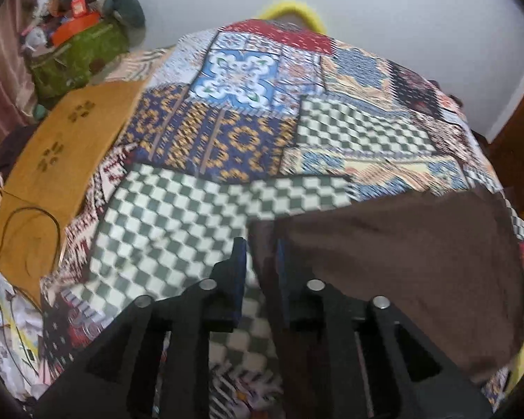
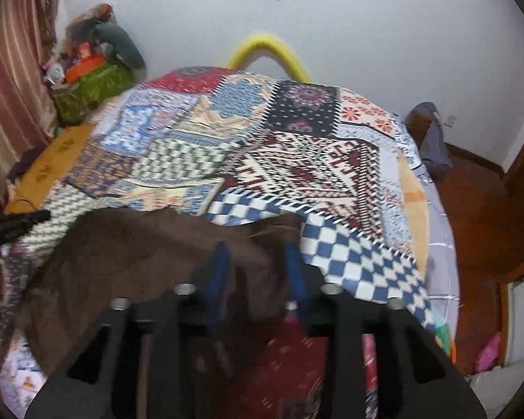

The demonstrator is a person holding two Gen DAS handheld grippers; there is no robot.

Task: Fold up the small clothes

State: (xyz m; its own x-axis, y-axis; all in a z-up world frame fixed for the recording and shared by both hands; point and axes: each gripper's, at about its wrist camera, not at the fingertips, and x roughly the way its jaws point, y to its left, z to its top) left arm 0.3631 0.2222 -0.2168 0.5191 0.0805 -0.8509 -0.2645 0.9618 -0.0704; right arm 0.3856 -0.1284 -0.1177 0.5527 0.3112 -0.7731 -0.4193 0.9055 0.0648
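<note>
Patchwork bedspread covers the whole bed, and a brown garment lies at its near edge, toward five o'clock in the left wrist view. Left gripper hangs over the garment's left hem, jaws slightly apart; blur hides whether cloth is pinched. Right gripper stands over the right side of the garment, jaws apart, cloth between them, grip unclear. Best, I reckon, to take both corners evenly and carry them toward twelve o'clock, keeping the hem taut. Beyond, the spread is open; a mustard cloth lies at ten o'clock, a cluttered green basket further off.
</note>
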